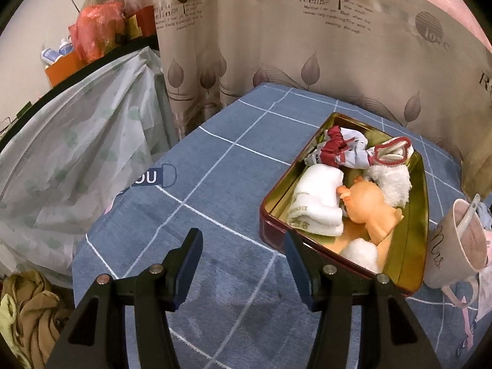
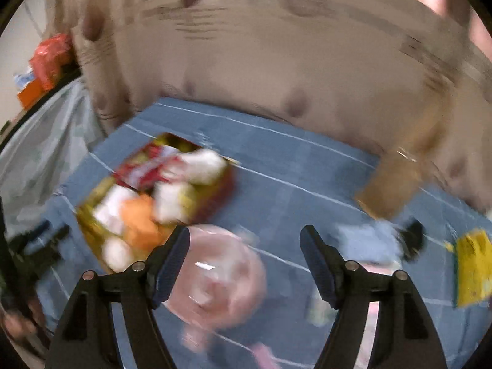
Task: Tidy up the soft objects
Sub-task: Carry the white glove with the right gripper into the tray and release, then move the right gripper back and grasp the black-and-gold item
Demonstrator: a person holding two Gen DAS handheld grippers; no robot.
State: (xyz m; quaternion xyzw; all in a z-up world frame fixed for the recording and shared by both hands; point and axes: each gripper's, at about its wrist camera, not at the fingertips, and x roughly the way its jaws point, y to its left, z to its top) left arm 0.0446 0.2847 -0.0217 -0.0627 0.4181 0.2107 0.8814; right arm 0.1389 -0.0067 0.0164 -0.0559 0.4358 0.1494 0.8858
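At the bottom of the left view, the left gripper (image 1: pixel 243 246) stood spread and empty above the blue cloth (image 1: pixel 215 190). Beyond it, right of centre, the tin (image 1: pixel 419 203) held a towel (image 1: pixel 319 203), an orange toy (image 1: pixel 369 206) and socks (image 1: pixel 344 150). A mug (image 1: pixel 458 246) sat beside it. The right gripper (image 2: pixel 244 243) gaped, empty, in its blurred view.

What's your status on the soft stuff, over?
Left gripper open, empty, beside tin. Right gripper open, empty, view blurred. Towel, socks, orange toy in tin. Pink mug alongside.
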